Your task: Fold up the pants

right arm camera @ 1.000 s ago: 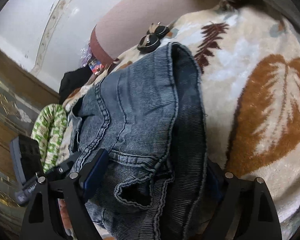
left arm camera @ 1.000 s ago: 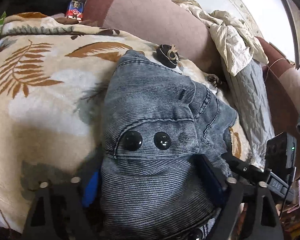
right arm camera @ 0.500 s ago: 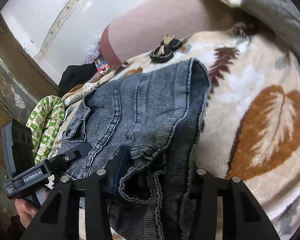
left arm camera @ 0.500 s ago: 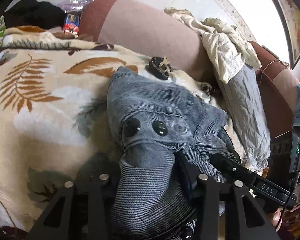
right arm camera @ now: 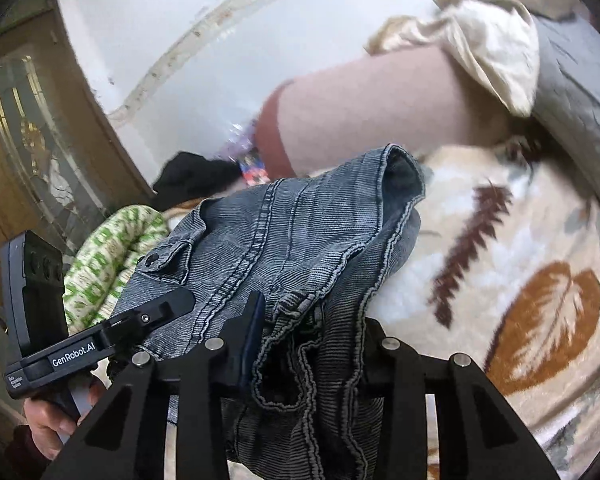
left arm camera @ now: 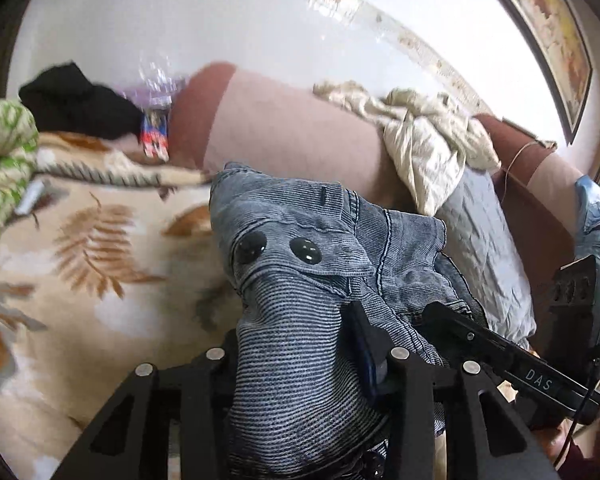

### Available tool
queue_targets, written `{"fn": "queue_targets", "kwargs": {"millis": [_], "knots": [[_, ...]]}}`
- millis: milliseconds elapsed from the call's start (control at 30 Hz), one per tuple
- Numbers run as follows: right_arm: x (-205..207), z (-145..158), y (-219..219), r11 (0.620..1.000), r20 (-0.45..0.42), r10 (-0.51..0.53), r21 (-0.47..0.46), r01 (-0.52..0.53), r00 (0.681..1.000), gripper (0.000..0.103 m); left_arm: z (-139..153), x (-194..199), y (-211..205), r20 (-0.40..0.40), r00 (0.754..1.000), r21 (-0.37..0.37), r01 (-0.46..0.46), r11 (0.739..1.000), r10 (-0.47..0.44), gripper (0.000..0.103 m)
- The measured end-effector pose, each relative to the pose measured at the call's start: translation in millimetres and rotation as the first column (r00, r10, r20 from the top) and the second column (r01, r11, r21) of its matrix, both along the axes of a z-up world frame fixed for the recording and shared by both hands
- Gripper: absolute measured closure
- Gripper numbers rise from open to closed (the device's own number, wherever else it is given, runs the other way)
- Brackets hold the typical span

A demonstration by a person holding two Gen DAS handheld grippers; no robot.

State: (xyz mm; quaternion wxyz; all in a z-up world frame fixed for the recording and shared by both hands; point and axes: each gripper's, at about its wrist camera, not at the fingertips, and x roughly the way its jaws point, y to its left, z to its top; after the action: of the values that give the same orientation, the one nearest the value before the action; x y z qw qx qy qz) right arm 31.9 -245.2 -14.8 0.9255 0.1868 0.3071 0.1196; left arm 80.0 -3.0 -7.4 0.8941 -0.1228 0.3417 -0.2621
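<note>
Since a second ago: both my tools narrow from wide onto the denim and rise with it; the bed drops lower in both views, and the black bow shoes seen earlier beyond the pants are no longer in sight.
Left tool (left arm camera: 300,344): I see it clamped on a bunched fold of the pants, fabric filling the gap between its fingers.
Right tool (right arm camera: 312,340): its jaws are closing on a gathered hem, with denim pinched between them.
Pants (left arm camera: 320,240): grey-blue ribbed denim, two black buttons (left arm camera: 278,248) facing up in the left view; the near end hangs lifted from both tools, while the far end reaches toward the bolster. I cannot tell whether that end rests on the blanket.
Blanket (left arm camera: 92,248): cream with brown leaf print, covering the bed under and around the pants.
Bolster (left arm camera: 292,132): pinkish-brown, lying across the bed beyond the pants, against the white wall.
Cream cloth (left arm camera: 424,136): crumpled over the bolster's right end, above a grey quilted cover (left arm camera: 488,232).
Left side of bed: a green-and-white patterned roll (right arm camera: 112,256) and a black garment (left arm camera: 76,104).
Hand (right arm camera: 56,416): it grips the left tool's handle, low in the right view.
</note>
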Motion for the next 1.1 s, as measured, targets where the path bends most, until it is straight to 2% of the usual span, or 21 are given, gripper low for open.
{"fn": "queue_targets", "kwargs": {"millis": [100, 167, 300, 500, 767, 867, 1000, 1067, 1100], "knots": [[-3, 12, 13, 0.999, 0.059, 0.009, -0.038, -0.007, 0.998, 0.064, 10, -7, 6, 0.051, 0.999, 0.015, -0.016, 1.0, 0.015, 0.061], [-4, 13, 17, 0.999, 0.066, 0.016, -0.037, -0.014, 0.998, 0.064, 14, -9, 10, 0.073, 0.997, 0.032, -0.027, 0.999, 0.025, 0.061], [-1, 8, 24, 0.999, 0.052, 0.029, -0.041, -0.027, 0.998, 0.064, 9, -10, 16, 0.062, 0.997, 0.052, -0.043, 0.998, 0.039, 0.061], [2, -5, 28, 0.998, -0.026, 0.036, -0.043, -0.037, 0.999, 0.064, -9, -6, 17, -0.028, 0.998, 0.07, -0.053, 0.996, 0.055, 0.061], [8, -34, 23, 1.0, -0.189, 0.017, -0.01, -0.019, 0.982, 0.064, -43, 2, 2, -0.156, 0.986, 0.155, -0.031, 0.987, 0.055, 0.06], [10, -50, 24, 1.0, -0.255, 0.013, -0.016, -0.018, 0.967, 0.064, -54, 4, -1, -0.171, 0.982, 0.205, -0.046, 0.978, 0.082, 0.059], [11, -63, 26, 0.999, -0.299, 0.005, -0.039, -0.018, 0.954, 0.06, -62, 1, -8, -0.157, 0.983, 0.269, -0.052, 0.962, 0.097, 0.046], [12, -71, 23, 0.999, -0.328, -0.002, -0.036, -0.011, 0.945, 0.056, -69, 1, -12, -0.146, 0.983, 0.317, -0.056, 0.947, 0.107, 0.043], [12, -74, 21, 1.0, -0.338, -0.003, -0.019, -0.004, 0.941, 0.054, -70, 1, -11, -0.145, 0.983, 0.315, -0.06, 0.947, 0.111, 0.042]]}}
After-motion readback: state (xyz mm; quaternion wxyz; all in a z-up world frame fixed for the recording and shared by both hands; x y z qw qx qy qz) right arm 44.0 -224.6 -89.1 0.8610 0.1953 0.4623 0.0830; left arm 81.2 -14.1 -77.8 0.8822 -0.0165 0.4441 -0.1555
